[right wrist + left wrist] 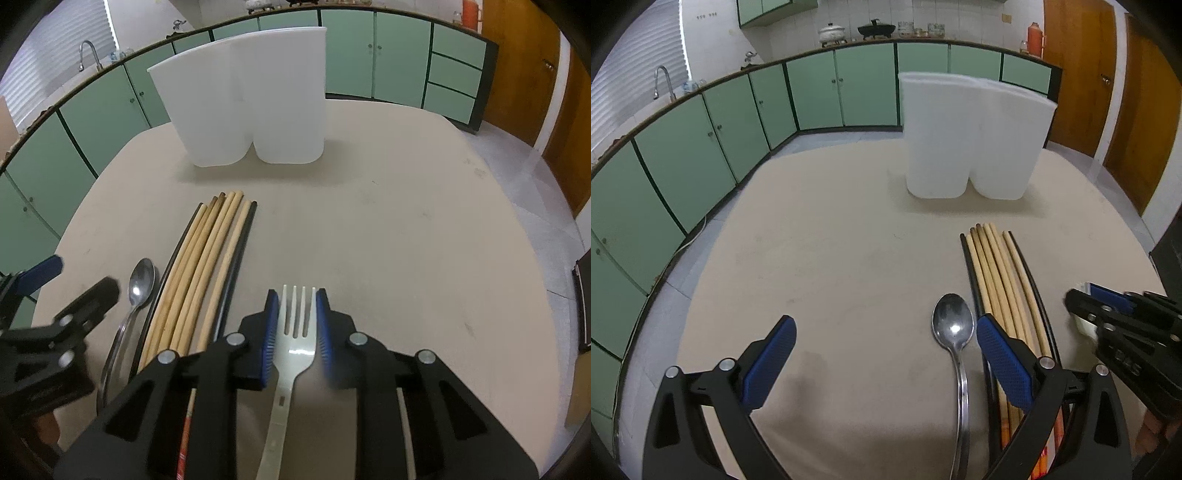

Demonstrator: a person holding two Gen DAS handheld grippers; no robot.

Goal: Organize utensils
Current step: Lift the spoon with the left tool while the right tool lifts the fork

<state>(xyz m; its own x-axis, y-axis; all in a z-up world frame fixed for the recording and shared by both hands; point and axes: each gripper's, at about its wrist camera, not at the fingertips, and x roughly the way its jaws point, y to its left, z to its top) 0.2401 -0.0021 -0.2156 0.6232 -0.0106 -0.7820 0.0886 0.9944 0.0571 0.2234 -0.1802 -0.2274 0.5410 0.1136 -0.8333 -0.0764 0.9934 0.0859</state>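
A steel fork (297,332) lies on the beige table (406,240) with its tines pointing away. My right gripper (295,295) is shut on the fork's head, one blue pad against each side. To the fork's left lies a row of several wooden and black chopsticks (207,258), then a steel spoon (142,284). My left gripper (886,325) stands open low over the table; the spoon (953,325) sits inside its right finger, which overlaps the chopsticks (1001,273). A white two-compartment holder (971,136) stands upright at the far side, its inside hidden.
Green cabinets (713,147) curve around the far left and back, with a sink tap (663,79) at left. Wooden doors (1082,74) stand at right. A dark flat object (583,306) lies at the table's right edge.
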